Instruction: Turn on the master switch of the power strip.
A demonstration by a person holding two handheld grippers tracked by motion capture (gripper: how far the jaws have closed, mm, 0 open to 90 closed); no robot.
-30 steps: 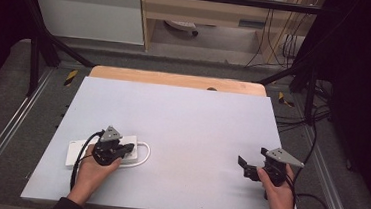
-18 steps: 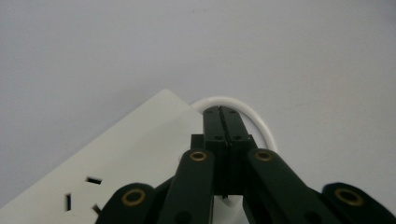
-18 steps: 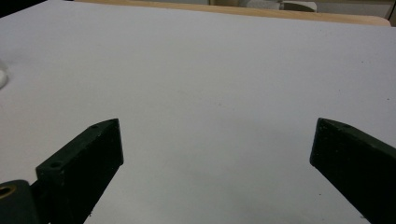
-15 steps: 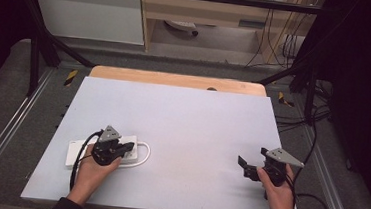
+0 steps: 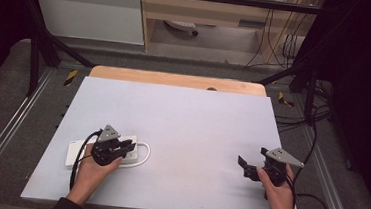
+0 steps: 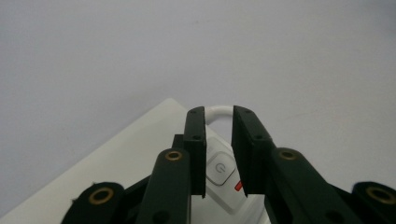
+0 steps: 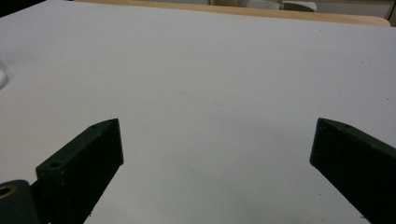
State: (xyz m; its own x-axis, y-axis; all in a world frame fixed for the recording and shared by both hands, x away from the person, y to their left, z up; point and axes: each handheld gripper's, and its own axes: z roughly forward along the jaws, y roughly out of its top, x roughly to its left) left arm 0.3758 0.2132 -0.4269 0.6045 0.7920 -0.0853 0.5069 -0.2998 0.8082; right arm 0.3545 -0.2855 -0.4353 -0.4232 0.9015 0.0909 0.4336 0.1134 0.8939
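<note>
A white power strip (image 5: 75,152) lies flat at the near left of the table, and its white cable (image 5: 145,154) curls in a loop off its right end. My left gripper (image 5: 131,146) is held low over that right end. In the left gripper view my left gripper (image 6: 218,113) has its jaws a narrow gap apart, with nothing clamped between them. The strip's power button (image 6: 220,169) and a small red mark show through the gap, and the cable (image 6: 219,109) arcs just past the tips. My right gripper (image 5: 243,165) rests at the near right, and in its own view the right gripper (image 7: 217,128) stands wide open over bare table.
The pale grey table top (image 5: 183,109) stretches wide between and beyond both grippers. A wooden strip (image 5: 175,78) runs along its far edge. Metal rails (image 5: 328,181) flank the table, and black cables (image 5: 311,204) trail off the near right corner.
</note>
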